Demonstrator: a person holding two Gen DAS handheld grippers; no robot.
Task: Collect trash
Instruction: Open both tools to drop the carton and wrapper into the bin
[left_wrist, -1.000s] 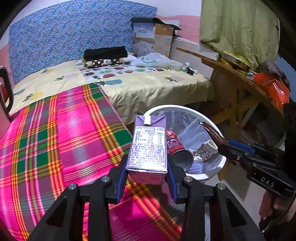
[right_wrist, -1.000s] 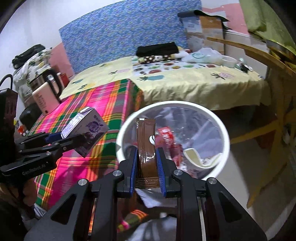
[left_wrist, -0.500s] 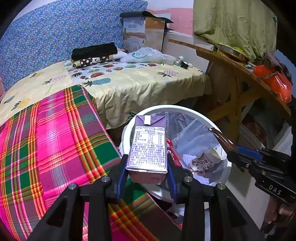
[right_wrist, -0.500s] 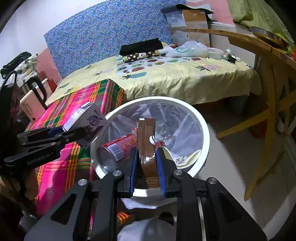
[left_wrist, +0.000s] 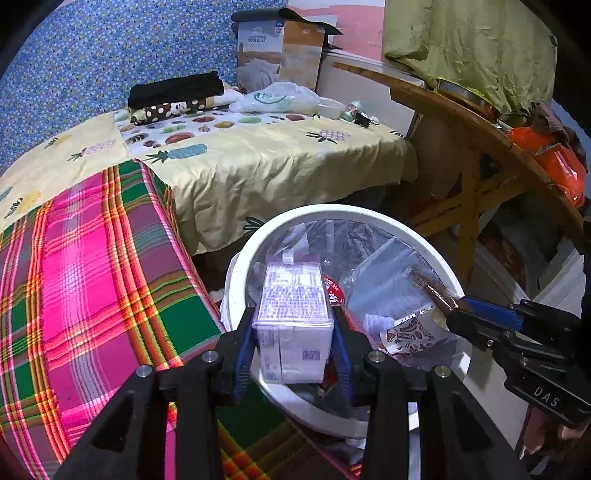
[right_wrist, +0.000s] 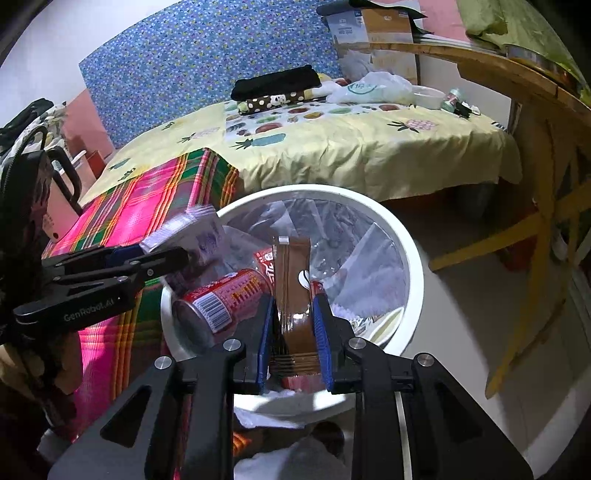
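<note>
Left tool (left_wrist: 293, 345) pinches the light, crushable milk carton (left_wrist: 293, 314) by its flat sides over the bin (left_wrist: 343, 214), right tool (right_wrist: 293, 339) squeezing a limp brown wrapper (right_wrist: 293, 295).

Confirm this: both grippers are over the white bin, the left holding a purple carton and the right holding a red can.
Wrong on one point: the right gripper holds a brown wrapper, as the right wrist view shows. The red can lies in the white bin. The left gripper does hold the purple carton.
</note>
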